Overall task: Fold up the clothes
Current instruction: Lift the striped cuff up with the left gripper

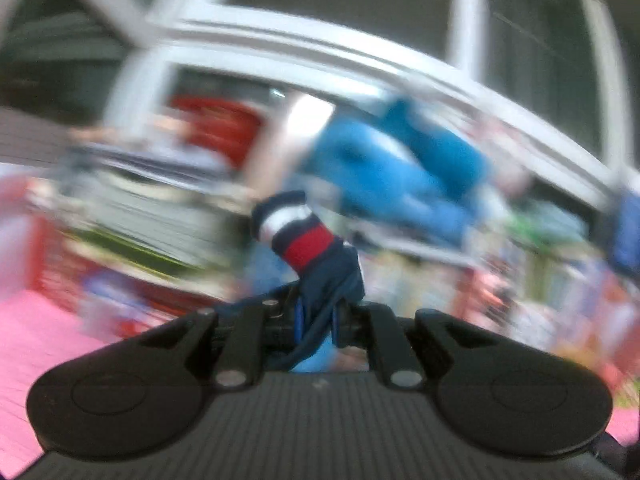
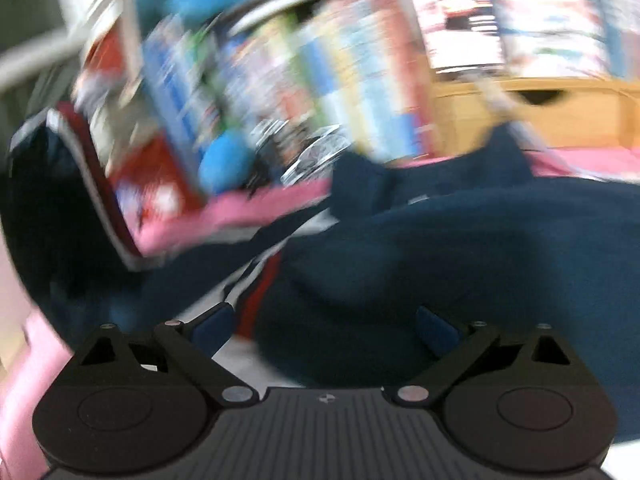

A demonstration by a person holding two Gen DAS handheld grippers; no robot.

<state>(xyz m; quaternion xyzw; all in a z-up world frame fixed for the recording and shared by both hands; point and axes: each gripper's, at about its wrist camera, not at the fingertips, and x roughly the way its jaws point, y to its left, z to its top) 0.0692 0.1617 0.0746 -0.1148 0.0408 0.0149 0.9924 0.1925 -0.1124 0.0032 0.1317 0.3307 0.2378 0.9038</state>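
Observation:
In the left wrist view my left gripper (image 1: 318,318) is shut on a fold of a navy garment; its cuff (image 1: 296,228), banded white and red, sticks up above the fingers. The picture is heavily blurred. In the right wrist view the navy garment (image 2: 460,248) lies bunched over the pink surface (image 2: 240,208), with a red and white trim (image 2: 260,280) running toward the left finger. My right gripper (image 2: 324,330) stands open just over the cloth, its blue pads (image 2: 212,326) wide apart with fabric beneath and between them, not pinched. A lifted part of the garment (image 2: 52,200) hangs at the left.
A white metal frame (image 1: 360,56) and a blue soft thing (image 1: 396,168) stand behind. Shelves of colourful books or boxes (image 2: 304,80) fill the back, with a wooden drawer unit (image 2: 540,112) at right. Pink bedding (image 1: 28,344) shows at lower left.

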